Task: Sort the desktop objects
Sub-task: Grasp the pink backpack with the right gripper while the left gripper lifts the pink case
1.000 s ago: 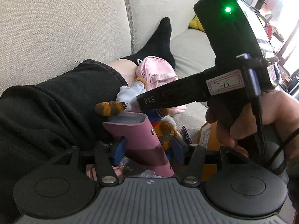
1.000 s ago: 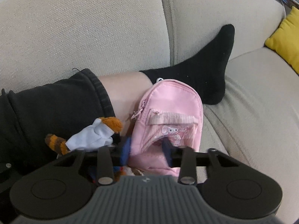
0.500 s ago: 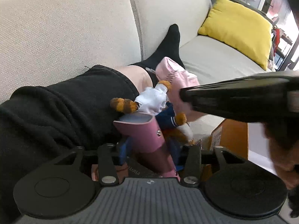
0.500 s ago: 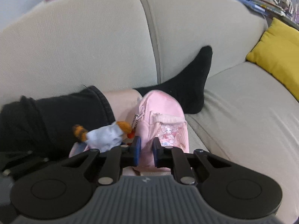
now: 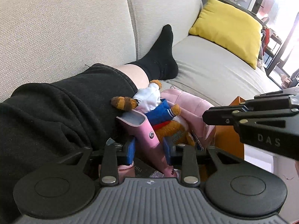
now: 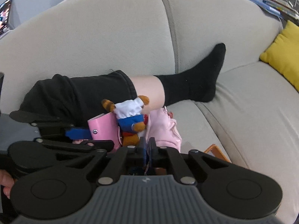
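Note:
My left gripper (image 5: 148, 150) is shut on a pink case (image 5: 143, 130), which stands tilted between its blue pads; it also shows in the right wrist view (image 6: 103, 128). A plush bear (image 5: 158, 112) in white and blue leans against the case, and shows in the right wrist view (image 6: 130, 115). A small pink backpack (image 5: 188, 108) lies behind the bear on the sofa. My right gripper (image 6: 147, 147) has its fingers nearly together just in front of the backpack (image 6: 164, 128); whether it holds anything is unclear. Its body shows at the right of the left wrist view (image 5: 261, 123).
A person's leg in black trousers (image 5: 56, 112) and a black sock (image 6: 196, 82) lies across the beige sofa (image 5: 65, 28). A yellow cushion (image 5: 229, 28) rests at the right. An orange box edge (image 6: 214, 149) sits below the backpack. Shelves with books stand behind.
My right gripper has closed its fingers and pulled back and up from the pink backpack. The left gripper keeps hold of the pink case; the view widened as both backed away.

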`<state>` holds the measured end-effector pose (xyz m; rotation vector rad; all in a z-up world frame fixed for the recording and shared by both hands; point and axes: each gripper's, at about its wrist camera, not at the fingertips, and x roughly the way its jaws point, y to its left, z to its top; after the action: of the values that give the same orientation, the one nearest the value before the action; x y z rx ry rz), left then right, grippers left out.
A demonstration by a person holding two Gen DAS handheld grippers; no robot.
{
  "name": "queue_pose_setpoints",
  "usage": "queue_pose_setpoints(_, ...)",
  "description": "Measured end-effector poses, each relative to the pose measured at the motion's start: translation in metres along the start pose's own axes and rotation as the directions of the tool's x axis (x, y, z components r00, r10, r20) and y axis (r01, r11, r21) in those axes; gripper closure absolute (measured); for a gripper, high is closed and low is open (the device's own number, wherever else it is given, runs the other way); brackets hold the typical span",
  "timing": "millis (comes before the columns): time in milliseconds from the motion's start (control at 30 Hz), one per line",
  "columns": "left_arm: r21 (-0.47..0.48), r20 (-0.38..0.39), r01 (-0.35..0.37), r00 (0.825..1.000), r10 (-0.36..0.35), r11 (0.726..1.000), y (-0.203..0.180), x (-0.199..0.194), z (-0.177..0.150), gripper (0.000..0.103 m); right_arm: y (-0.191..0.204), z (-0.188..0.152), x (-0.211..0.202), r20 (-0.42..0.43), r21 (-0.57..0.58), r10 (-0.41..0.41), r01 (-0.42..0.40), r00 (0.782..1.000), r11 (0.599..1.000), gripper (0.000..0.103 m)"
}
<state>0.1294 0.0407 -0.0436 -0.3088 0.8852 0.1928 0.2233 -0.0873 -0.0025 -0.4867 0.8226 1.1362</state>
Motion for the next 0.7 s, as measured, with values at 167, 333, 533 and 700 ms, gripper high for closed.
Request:
queue_pose_setpoints(167, 0.002, -0.004, 0.002, 1.0, -0.002, 1.0, 0.0, 0.001, 0.0, 0.068, 0.0, 0.007, 0.0, 0.013, -0.021, -0.028, 0.029, 1.0, 0.999, 0.097)
queue_pose_setpoints(333, -0.006, -0.013, 0.012, 1.0, -0.012, 1.0, 0.003, 0.0, 0.001, 0.068, 0.007, 0.018, -0.001, 0.025, -0.071, -0.051, 0.053, 0.998, 0.996, 0.067)
queue_pose_setpoints(533, -0.004, -0.011, 0.015, 1.0, -0.015, 1.0, 0.002, 0.001, 0.001, 0.068, 0.009, 0.04, 0.011, -0.034, -0.107, -0.07, 0.066, 0.997, 0.992, 0.061)
queue_pose_setpoints(700, 0.001, -0.007, 0.025, 1.0, -0.025, 1.0, 0.005, 0.001, -0.001, 0.068, -0.002, 0.048, 0.053, -0.179, -0.041, -0.083, 0.077, 0.98, 0.996, 0.061)
